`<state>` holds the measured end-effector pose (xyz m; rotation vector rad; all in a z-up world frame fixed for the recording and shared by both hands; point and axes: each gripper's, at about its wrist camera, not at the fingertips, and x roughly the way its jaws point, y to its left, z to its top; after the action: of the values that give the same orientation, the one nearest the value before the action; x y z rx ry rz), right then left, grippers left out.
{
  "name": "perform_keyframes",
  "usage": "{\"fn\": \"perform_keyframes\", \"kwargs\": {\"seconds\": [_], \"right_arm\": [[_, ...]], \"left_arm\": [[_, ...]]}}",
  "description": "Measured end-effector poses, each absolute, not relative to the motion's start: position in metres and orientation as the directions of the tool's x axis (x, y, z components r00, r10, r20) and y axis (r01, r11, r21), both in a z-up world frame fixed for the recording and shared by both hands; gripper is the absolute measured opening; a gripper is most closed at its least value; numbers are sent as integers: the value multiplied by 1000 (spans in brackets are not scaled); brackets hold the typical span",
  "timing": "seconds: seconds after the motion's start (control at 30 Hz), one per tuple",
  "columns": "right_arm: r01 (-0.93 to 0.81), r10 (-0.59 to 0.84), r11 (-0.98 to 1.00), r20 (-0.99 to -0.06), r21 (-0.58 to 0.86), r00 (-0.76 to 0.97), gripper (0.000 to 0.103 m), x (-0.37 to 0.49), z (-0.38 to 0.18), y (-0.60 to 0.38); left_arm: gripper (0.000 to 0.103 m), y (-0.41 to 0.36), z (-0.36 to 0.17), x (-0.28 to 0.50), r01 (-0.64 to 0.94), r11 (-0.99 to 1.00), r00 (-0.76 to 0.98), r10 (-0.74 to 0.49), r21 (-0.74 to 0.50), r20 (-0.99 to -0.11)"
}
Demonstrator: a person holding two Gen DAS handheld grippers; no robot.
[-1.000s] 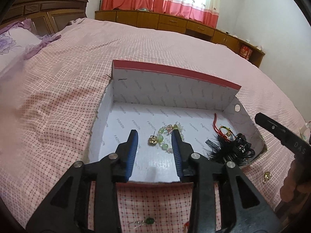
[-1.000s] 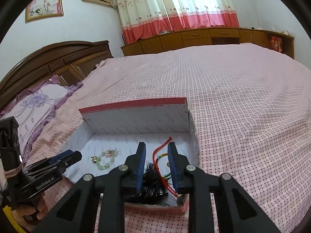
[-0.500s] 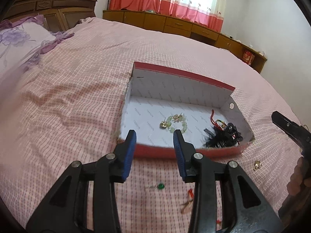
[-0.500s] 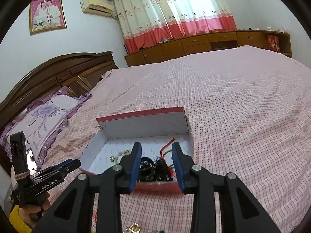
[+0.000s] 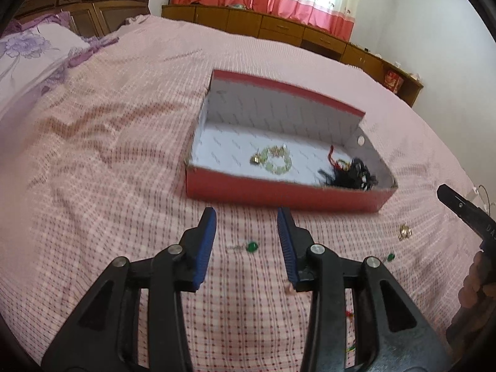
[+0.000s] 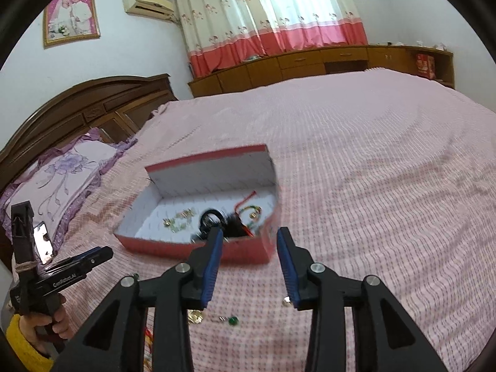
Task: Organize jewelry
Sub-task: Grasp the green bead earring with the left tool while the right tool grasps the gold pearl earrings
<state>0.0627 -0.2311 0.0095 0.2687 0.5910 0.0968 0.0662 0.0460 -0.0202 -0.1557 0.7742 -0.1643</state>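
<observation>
Both grippers, left (image 5: 246,214) and right (image 6: 249,234), pulled back spread from the red cardboard box (image 5: 279,190) on checked bedspread (image 5: 108,161).

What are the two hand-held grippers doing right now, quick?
Left hand-held gripper: open, holding nothing.
Right hand-held gripper: open, holding nothing.

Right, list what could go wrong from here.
1. The green earring lies small and flat on the soft bedspread; the open left gripper may pinch fabric with it.
2. The red cord sits against the black tangle in the box, so later sorting could snag.
3. The gold piece is half hidden behind a right finger and could be missed.
</observation>
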Motion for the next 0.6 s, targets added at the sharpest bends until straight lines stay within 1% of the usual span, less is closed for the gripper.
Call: {"fn": "perform_keyframes", "kwargs": {"seconds": [0.2, 0.6], "right_arm": [[32, 136, 961, -572, 274, 809, 44, 55, -9, -238], [68, 106, 965, -615, 254, 781, 45, 52, -34, -241]], "left_arm": [[32, 38, -37, 63, 98, 977, 669, -205, -189, -714], [32, 21, -64, 74, 106, 984, 634, -177, -143, -753]]}}
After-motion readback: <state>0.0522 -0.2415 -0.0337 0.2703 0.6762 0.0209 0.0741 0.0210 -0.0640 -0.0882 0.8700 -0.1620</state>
